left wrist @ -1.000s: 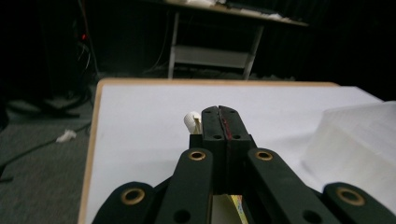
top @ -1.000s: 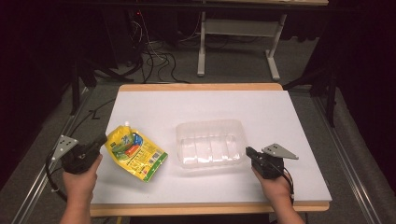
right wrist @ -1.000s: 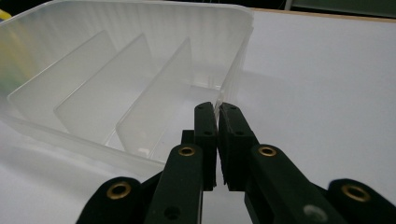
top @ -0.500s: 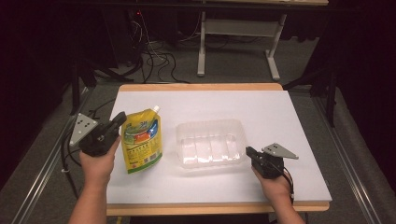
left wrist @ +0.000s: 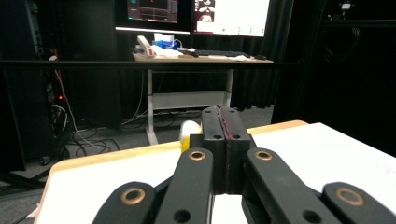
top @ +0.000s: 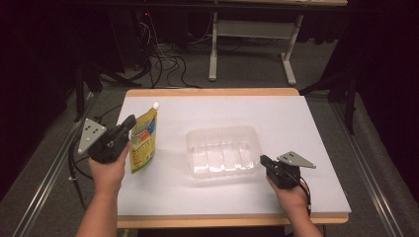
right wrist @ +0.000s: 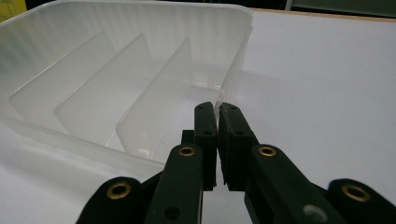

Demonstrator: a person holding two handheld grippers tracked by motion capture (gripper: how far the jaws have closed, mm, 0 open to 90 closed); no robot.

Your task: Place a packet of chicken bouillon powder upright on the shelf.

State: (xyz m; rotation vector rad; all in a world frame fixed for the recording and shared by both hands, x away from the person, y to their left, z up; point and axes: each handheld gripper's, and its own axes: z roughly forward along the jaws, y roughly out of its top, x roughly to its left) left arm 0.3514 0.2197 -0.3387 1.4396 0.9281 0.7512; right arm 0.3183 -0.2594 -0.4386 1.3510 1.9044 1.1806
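Two black two-jaw grippers, one in each of a person's hands, work over a white rectangular table with a light wooden edge. Beyond it lies a dark room: grey floor, black curtains, tangled cables, and a white-legged desk carrying lit monitors and a keyboard. Near the table's middle sits a clear rectangular plastic tray with upright dividers inside. The right gripper rests at the tray's right end; in the right gripper view its jaws are clenched on the thin rim of the tray's end wall. At the table's left side, the left gripper holds up a yellow and green spouted pouch with a white cap, lifted and hanging upright, well apart from the tray. In the left gripper view the jaws are pressed together, the white cap and a bit of yellow peeking just behind them.
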